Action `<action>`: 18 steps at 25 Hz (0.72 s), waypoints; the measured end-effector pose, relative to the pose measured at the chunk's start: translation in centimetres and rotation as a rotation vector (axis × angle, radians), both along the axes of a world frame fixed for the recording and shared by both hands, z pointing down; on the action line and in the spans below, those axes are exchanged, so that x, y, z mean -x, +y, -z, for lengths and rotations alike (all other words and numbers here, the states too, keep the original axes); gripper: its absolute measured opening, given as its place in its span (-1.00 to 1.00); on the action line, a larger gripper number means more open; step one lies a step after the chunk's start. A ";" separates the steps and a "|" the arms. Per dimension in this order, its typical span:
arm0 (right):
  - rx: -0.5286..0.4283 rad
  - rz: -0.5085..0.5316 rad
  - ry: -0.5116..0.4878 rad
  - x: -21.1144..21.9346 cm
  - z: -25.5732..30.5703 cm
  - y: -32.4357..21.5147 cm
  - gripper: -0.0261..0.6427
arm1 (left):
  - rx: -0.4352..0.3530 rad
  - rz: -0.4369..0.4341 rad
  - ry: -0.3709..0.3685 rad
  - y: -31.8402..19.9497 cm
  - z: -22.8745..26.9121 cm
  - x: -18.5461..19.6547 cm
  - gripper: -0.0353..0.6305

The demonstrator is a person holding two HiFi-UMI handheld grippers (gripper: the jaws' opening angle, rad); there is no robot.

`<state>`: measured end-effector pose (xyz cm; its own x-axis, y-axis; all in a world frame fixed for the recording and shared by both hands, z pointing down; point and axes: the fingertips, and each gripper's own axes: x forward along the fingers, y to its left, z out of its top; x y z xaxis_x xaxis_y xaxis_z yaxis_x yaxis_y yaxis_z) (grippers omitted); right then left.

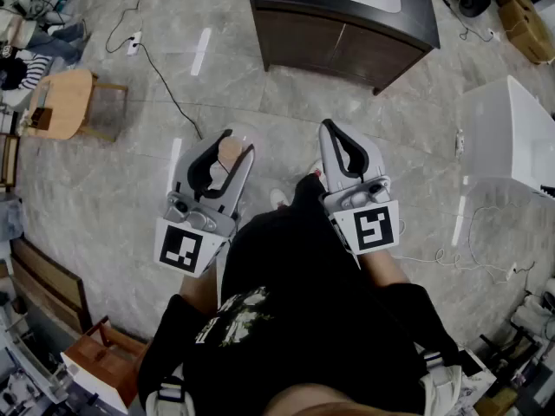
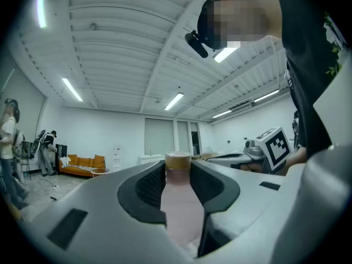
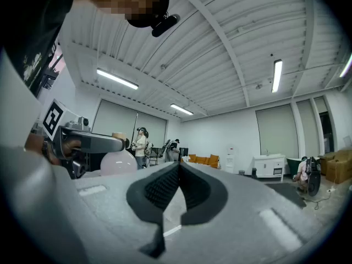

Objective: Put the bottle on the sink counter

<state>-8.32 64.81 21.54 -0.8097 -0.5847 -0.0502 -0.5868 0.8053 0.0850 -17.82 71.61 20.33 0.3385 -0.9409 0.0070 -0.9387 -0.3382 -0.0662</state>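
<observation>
A pale pink bottle (image 2: 179, 202) with a tan cap (image 2: 178, 159) stands between the black pads of my left gripper (image 2: 178, 166), which is shut on its neck and body. In the head view the left gripper (image 1: 229, 142) is held up in front of the person's chest, and the bottle (image 1: 229, 154) shows between its jaws. My right gripper (image 1: 332, 130) is beside it, shut with nothing in it; its pads meet in the right gripper view (image 3: 179, 168). The dark sink counter (image 1: 286, 20) with a white basin stands ahead across the floor.
A round wooden stool (image 1: 65, 102) stands at the left and a white appliance (image 1: 512, 133) at the right. Cables (image 1: 165, 85) trail over the stone floor. A wooden chair (image 1: 104, 354) is at the lower left. People stand near an orange sofa (image 2: 82, 163) far off.
</observation>
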 end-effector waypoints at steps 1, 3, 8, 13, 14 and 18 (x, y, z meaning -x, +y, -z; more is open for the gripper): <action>-0.004 0.003 0.001 0.2 -0.1 0.0 -0.94 | -0.003 -0.003 -0.001 -0.1 0.0 0.1 -0.46; -0.010 0.009 0.005 0.5 -0.3 0.1 -0.94 | -0.008 -0.009 -0.003 -0.3 -0.1 0.2 -0.46; -0.024 0.011 0.030 0.5 -0.7 0.2 -0.94 | -0.018 -0.031 -0.005 -0.7 0.0 0.0 -0.46; -0.039 0.005 -0.013 -0.5 0.1 0.0 -0.94 | -0.021 -0.057 0.001 -1.2 0.2 -0.5 -0.46; -0.039 0.001 -0.008 -0.6 0.1 0.0 -0.94 | -0.022 -0.063 0.000 -1.3 0.2 -0.7 -0.46; -0.026 -0.029 0.011 -1.0 -0.8 -0.6 -0.94 | -0.032 -0.091 -0.002 -2.0 0.4 -1.1 -0.46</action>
